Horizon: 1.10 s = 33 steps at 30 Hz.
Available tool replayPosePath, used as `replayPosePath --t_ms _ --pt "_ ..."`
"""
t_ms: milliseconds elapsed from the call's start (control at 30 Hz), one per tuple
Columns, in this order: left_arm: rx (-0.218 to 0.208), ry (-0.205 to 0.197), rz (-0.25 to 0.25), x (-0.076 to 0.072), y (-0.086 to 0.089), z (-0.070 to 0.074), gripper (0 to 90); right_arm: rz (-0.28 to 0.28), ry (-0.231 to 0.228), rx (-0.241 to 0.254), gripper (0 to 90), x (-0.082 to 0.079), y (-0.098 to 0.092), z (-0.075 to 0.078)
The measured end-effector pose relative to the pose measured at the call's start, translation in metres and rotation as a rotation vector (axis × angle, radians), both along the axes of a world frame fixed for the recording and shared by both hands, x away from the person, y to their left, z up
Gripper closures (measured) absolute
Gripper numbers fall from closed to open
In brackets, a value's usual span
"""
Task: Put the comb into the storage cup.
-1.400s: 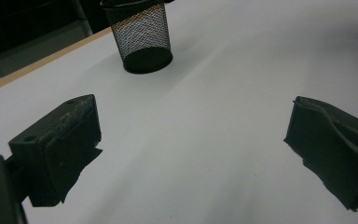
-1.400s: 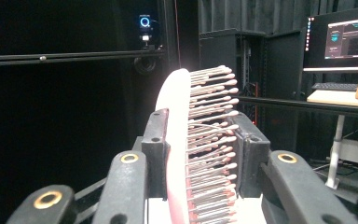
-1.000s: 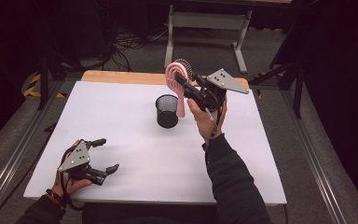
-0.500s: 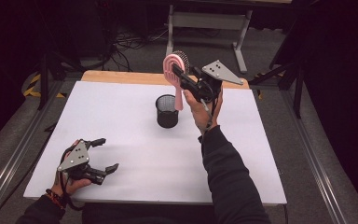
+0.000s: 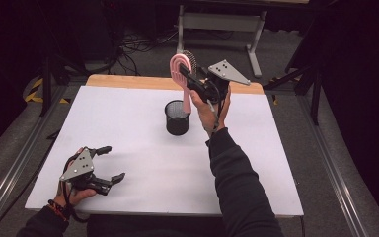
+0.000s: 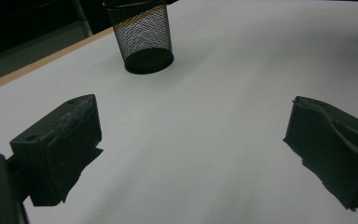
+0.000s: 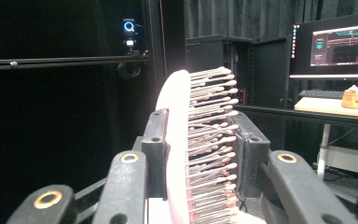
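My right gripper (image 5: 186,76) is shut on a pink hairbrush (image 5: 179,65) and holds it upright above the black mesh cup (image 5: 177,118), which stands on the white table top (image 5: 128,123). The brush's handle points down and ends near the cup's rim. In the right gripper view the pads press on the pink back and the bristles of the hairbrush (image 7: 177,112), inside my right gripper (image 7: 203,135). My left gripper (image 5: 114,162) rests at the front left of the table, open and empty. The left gripper view has the mesh cup (image 6: 143,35) beyond my left gripper (image 6: 191,144).
A wooden strip (image 5: 128,81) runs along the table's far edge. Beyond it stand a metal frame (image 5: 217,19) and floor cables. A lit monitor (image 7: 338,44) sits on a desk at the far right of the right gripper view.
My right hand has carried the hairbrush a little to the left, over the cup. The left gripper has stayed where it was.
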State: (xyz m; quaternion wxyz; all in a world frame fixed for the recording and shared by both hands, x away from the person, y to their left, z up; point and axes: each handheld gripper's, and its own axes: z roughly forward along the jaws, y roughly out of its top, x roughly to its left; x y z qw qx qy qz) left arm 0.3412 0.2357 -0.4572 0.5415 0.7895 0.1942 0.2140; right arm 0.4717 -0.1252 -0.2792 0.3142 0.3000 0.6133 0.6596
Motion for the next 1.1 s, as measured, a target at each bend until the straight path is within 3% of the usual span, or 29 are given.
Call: replayPosePath --t_ms 333,1100 --pt "0.003 0.001 -0.002 0.0 0.0 0.0 4.3 -0.005 0.013 0.003 63.5 0.01 0.011 -0.007" --pt "0.01 0.005 -0.004 0.0 0.0 0.0 4.9 -0.01 0.067 0.003 63.5 0.024 0.015 -0.031"
